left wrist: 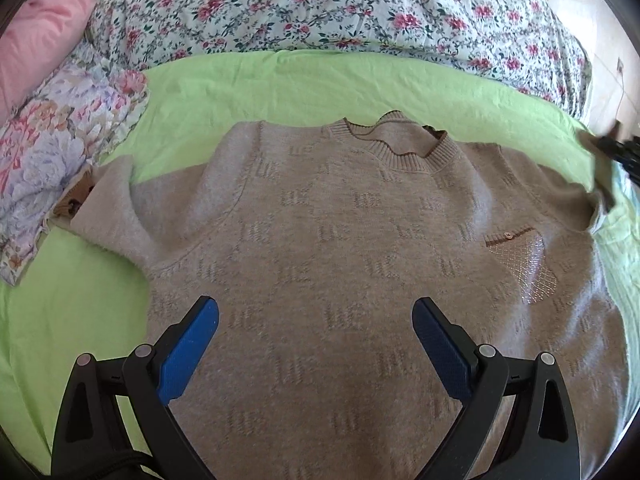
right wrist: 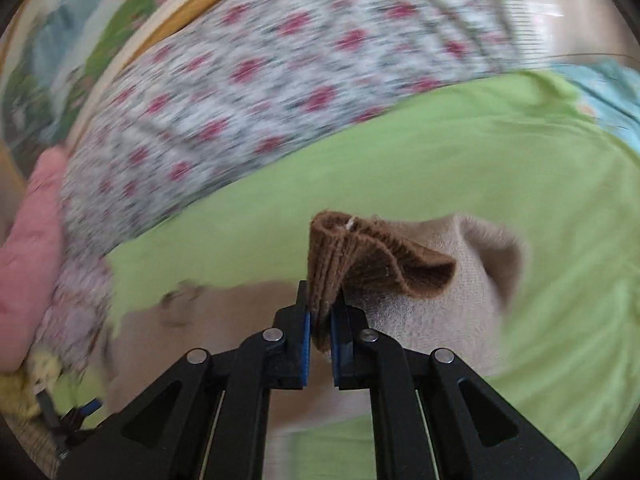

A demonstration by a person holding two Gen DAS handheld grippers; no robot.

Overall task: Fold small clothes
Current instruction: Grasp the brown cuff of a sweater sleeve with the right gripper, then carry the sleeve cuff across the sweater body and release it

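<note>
While background blurs, right claw (right wrist: pixel 320 320) pinches cuff (right wrist: pixel 360 256) — clearly.

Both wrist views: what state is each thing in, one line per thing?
Beige knitted sweater: spread flat, front up, on the green sheet, unfolded.
Brown ribbed sleeve cuff: lifted off the sheet, pinched.
Right claw: shut on the cuff.
Left claw: open, over the sweater's lower body, holding nothing.
Floral quilt: bunched behind the sheet.
</note>
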